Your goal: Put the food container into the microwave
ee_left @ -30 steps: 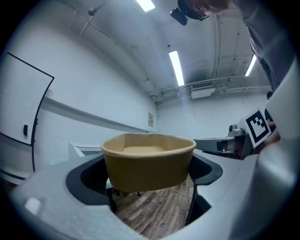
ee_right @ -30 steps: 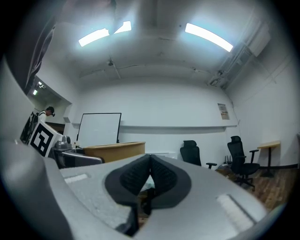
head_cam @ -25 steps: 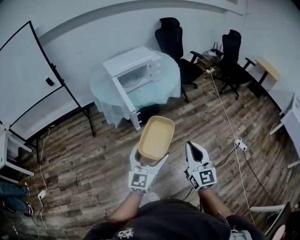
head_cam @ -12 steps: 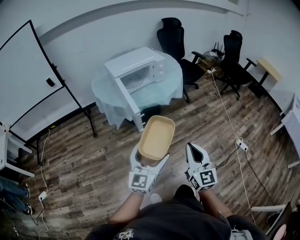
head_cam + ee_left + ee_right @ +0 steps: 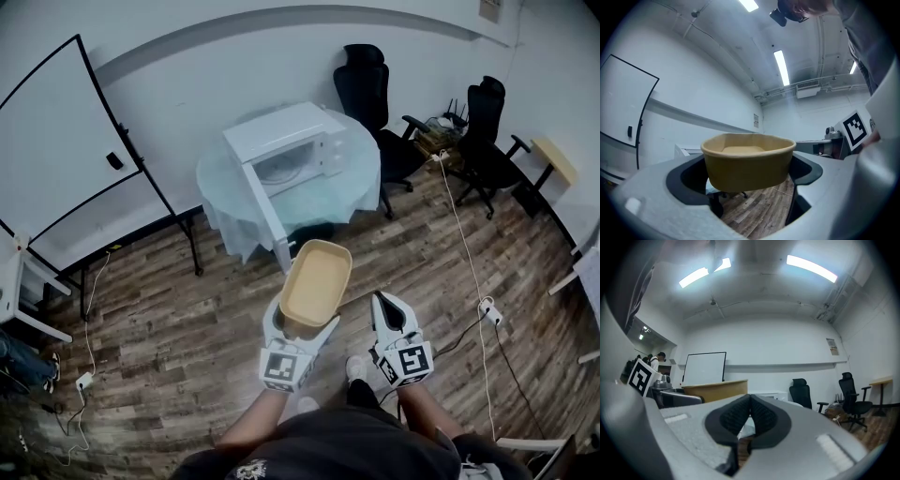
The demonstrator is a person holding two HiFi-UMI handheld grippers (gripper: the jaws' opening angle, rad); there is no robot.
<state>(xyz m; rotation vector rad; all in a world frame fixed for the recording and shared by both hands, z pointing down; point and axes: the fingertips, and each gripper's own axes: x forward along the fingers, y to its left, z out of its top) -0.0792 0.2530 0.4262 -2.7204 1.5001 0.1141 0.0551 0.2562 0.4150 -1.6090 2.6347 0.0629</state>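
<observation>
A tan, empty food container (image 5: 315,281) is held level in the air by my left gripper (image 5: 298,326), whose jaws are shut on its near end; the left gripper view shows the container (image 5: 747,158) between the two jaws. The white microwave (image 5: 284,144) stands with its door (image 5: 265,212) swung open on a round table (image 5: 353,187) with a pale cloth, some way ahead of the container. My right gripper (image 5: 386,307) hovers beside the container on the right, jaws shut and empty, its pads (image 5: 749,416) pressed together.
Two black office chairs (image 5: 373,94) (image 5: 487,122) stand behind and right of the table. A whiteboard (image 5: 56,131) on a stand is at the left. Cables (image 5: 473,272) and a power strip (image 5: 489,314) lie on the wooden floor at the right.
The whole view has shifted: the microwave and table now sit lower and closer in the head view. Both grippers and the container keep the same pose relative to each other.
</observation>
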